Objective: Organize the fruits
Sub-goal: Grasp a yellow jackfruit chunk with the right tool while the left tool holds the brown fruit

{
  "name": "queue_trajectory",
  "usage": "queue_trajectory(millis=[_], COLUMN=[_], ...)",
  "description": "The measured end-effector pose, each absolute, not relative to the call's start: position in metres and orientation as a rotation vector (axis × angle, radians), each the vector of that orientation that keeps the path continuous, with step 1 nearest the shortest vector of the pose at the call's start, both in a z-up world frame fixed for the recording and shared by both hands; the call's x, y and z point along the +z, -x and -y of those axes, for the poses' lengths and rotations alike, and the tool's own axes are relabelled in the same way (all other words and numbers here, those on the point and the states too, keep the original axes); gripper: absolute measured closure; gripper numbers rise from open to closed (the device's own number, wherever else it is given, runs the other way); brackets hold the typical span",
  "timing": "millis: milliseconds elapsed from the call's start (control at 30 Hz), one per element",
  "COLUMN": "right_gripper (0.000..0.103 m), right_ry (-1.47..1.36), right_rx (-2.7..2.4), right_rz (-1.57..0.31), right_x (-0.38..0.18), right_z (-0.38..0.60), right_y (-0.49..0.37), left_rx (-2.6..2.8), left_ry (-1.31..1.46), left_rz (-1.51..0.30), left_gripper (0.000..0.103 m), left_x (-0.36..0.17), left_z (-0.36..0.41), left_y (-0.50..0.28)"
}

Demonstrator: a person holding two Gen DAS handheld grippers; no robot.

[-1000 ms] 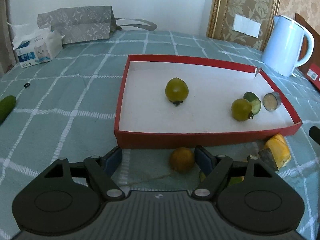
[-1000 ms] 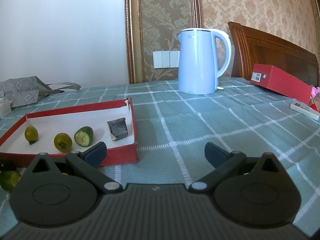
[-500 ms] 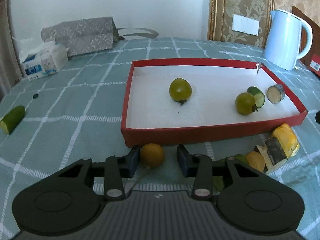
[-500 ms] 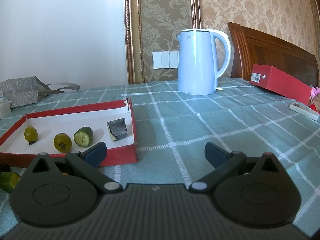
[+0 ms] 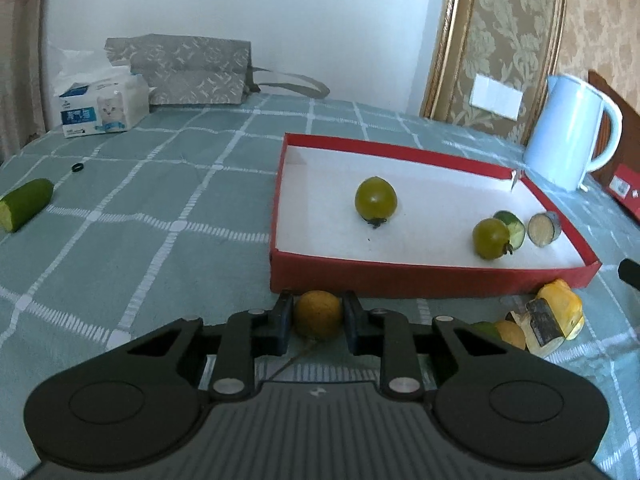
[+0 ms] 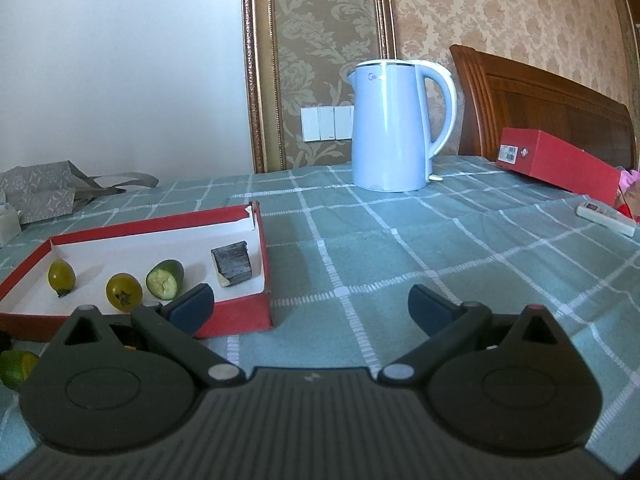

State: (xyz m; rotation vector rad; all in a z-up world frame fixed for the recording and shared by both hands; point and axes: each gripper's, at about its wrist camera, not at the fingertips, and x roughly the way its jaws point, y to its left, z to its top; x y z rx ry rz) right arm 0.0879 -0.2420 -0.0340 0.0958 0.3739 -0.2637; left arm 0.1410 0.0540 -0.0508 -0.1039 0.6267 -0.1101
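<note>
My left gripper [image 5: 317, 316] is shut on a small orange fruit [image 5: 319, 314], held just in front of the near wall of the red tray [image 5: 400, 280]. The tray holds two green tomatoes [image 5: 376, 200] [image 5: 491, 238], a cucumber piece [image 5: 512, 227] and a dark-skinned slice [image 5: 543, 229]. A heap of yellow and green fruit pieces [image 5: 540, 320] lies outside the tray's near right corner. My right gripper [image 6: 310, 306] is open and empty, right of the tray [image 6: 236, 320] over the cloth.
A cucumber half [image 5: 24, 204] lies far left on the green checked cloth. A tissue box [image 5: 102, 108] and grey bag [image 5: 188, 70] stand at the back. A blue kettle [image 6: 394, 128], a red box [image 6: 556, 164] and a remote [image 6: 604, 218] are to the right.
The left gripper's jaws closed on the orange fruit and the gripper shifted left and lifted slightly. The right gripper has barely moved.
</note>
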Motion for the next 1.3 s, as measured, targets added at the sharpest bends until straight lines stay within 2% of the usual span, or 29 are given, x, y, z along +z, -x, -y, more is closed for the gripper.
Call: queue_trajectory(millis=[300,400,533,1300], right_gripper=[0.002,0.010,0.013,0.012], right_ry=[0.007,0.069,0.079,0.123], right_rx=[-0.140,-0.148,-0.146,-0.070], right_rz=[-0.376,-0.407,-0.481,-0.568], right_x=[-0.031,-0.032,-0.035,-0.039], right_z=[0.230,0.217,0.206,0.183], right_y=[-0.062,-0.067,-0.086,-0.115], left_rx=[-0.075,-0.082,-0.091,-0.114], left_ry=[0.189,0.181,0.199,0.206], left_rz=[-0.597,-0.594,-0.597,-0.603], left_gripper=[0.078,0.078,0.078,0.078], left_x=[-0.050,-0.050,-0.051,-0.052], left_z=[-0.075,-0.073,-0.076,-0.077], left_y=[-0.138,-0.136,-0.135,-0.134])
